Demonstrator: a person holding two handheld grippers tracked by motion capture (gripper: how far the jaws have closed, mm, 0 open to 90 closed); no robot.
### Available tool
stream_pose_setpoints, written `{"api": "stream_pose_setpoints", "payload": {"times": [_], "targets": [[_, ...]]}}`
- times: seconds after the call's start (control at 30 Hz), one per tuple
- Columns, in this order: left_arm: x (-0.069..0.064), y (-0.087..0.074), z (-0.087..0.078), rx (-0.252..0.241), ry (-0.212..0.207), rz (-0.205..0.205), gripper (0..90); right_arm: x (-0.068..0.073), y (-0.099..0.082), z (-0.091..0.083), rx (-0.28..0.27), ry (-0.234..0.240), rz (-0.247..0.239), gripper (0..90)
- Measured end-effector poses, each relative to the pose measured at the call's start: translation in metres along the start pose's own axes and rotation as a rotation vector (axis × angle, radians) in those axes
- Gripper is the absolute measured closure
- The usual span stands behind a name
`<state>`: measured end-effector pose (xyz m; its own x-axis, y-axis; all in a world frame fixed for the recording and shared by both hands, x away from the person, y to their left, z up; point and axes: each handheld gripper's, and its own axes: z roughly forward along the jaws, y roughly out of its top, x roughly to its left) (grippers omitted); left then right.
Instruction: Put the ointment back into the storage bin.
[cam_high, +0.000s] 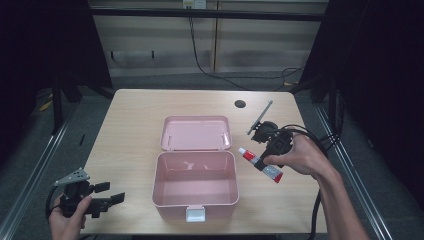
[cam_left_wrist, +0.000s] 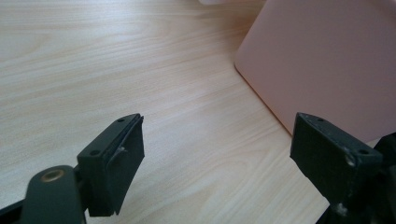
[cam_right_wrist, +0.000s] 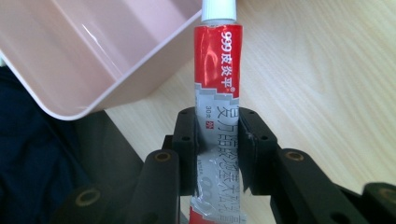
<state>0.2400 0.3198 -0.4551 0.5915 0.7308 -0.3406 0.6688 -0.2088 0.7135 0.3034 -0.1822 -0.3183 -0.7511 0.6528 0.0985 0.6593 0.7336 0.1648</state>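
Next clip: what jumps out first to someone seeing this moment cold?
The open pink box at the table's middle draws the eye, its lid folded back flat and the tub bare inside. Just right of it, the right gripper has its jaws shut on a red-and-silver tube with a white cap, held above the wooden table. The left gripper waits open near the front left corner.

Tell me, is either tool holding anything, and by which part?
The right tool grips the red-and-silver tube around its lower middle, cap pointing away. The left tool is open, holding nothing.
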Motion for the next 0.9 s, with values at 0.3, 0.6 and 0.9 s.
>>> {"api": "stream_pose_setpoints", "payload": {"times": [0.3, 0.6, 0.9], "targets": [[0.000, 0.000, 0.000, 0.000, 0.001, -0.004, 17.4, 0.010, 0.007, -0.001, 0.003, 0.035, -0.096, 70.6], [0.001, -0.001, -0.002, -0.008, 0.001, -0.012, 17.4, 0.026, 0.022, -0.001, -0.004, 0.057, -0.157, 70.6], [0.002, 0.000, -0.001, -0.007, 0.000, -0.011, 17.5, 0.043, 0.036, 0.001, 0.028, 0.082, -0.265, 70.6]]}}
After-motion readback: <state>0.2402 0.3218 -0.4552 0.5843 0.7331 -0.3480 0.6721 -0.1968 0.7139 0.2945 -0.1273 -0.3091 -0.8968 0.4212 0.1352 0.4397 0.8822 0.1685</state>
